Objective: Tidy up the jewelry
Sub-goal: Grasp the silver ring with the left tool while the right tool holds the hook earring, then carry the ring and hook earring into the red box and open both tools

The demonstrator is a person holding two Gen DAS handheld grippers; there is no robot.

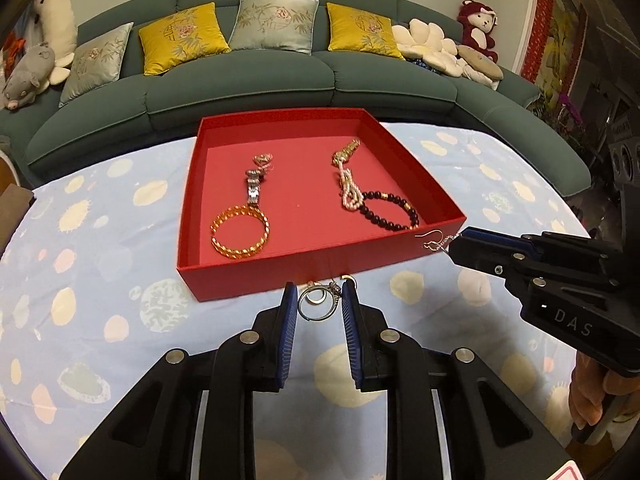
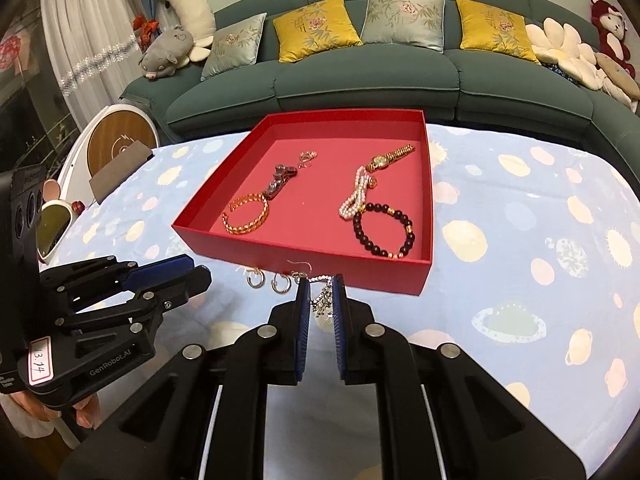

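My left gripper [image 1: 318, 294] is shut on a silver ring [image 1: 319, 303] just above the cloth, in front of the red box [image 1: 320, 264]. To its right, my right gripper [image 1: 456, 242] is shut on a silver hook earring [image 1: 436, 240] near the box's front corner. In the right wrist view the right gripper [image 2: 321, 284] pinches that sparkling earring [image 2: 323, 302], its hook poking ahead. The left gripper [image 2: 200, 271] hovers at left. Two small hoop earrings [image 2: 269, 280] lie on the cloth before the box [image 2: 304, 260].
The box holds a gold bangle [image 1: 240, 232], a silver watch [image 1: 253, 188], a gold watch [image 1: 345, 154], a pearl strand [image 1: 349, 194] and a dark bead bracelet [image 1: 390, 210]. Sunglasses [image 2: 52, 228] lie at the table's left edge. A green sofa [image 1: 260, 84] stands behind the table.
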